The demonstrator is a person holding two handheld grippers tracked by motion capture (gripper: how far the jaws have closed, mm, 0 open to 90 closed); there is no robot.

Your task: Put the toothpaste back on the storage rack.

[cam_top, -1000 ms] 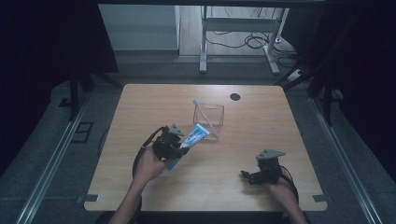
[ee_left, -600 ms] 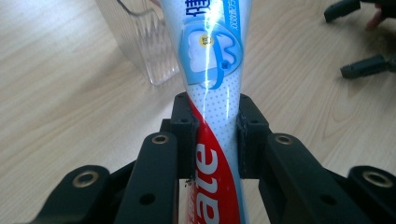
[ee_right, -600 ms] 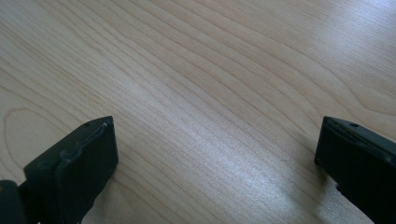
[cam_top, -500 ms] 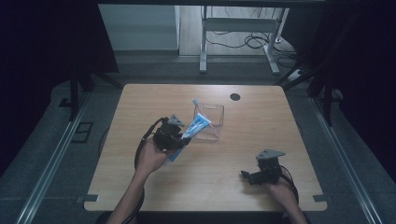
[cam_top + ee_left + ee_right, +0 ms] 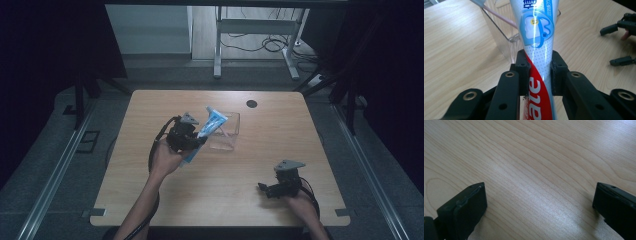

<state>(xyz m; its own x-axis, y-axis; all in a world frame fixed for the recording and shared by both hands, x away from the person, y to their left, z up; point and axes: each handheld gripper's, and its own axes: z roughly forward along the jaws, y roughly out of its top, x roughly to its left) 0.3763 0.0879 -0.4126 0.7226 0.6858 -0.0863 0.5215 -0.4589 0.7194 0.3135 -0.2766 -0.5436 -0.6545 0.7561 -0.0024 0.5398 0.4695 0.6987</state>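
Observation:
My left gripper (image 5: 192, 141) (image 5: 539, 72) is shut on a blue, white and red toothpaste tube (image 5: 209, 128) (image 5: 538, 37). The tube is lifted off the table and its upper end leans over the rim of a clear plastic box (image 5: 226, 134) (image 5: 504, 40). A pink-handled toothbrush (image 5: 499, 16) stands slanted inside that box. My right gripper (image 5: 265, 189) (image 5: 539, 202) rests near the table's front right, jaws wide open over bare wood with nothing between them. It also shows at the right edge of the left gripper view as the right gripper (image 5: 619, 42).
The wooden table (image 5: 280, 145) has a round black cable hole (image 5: 251, 104) at the back right. Dark floor and a desk frame (image 5: 255, 35) lie beyond the far edge. A black cable (image 5: 157, 142) loops from my left gripper.
My left gripper has carried the toothpaste tube up and toward the clear box; the tube's end now leans over the box rim. The right gripper has stayed put.

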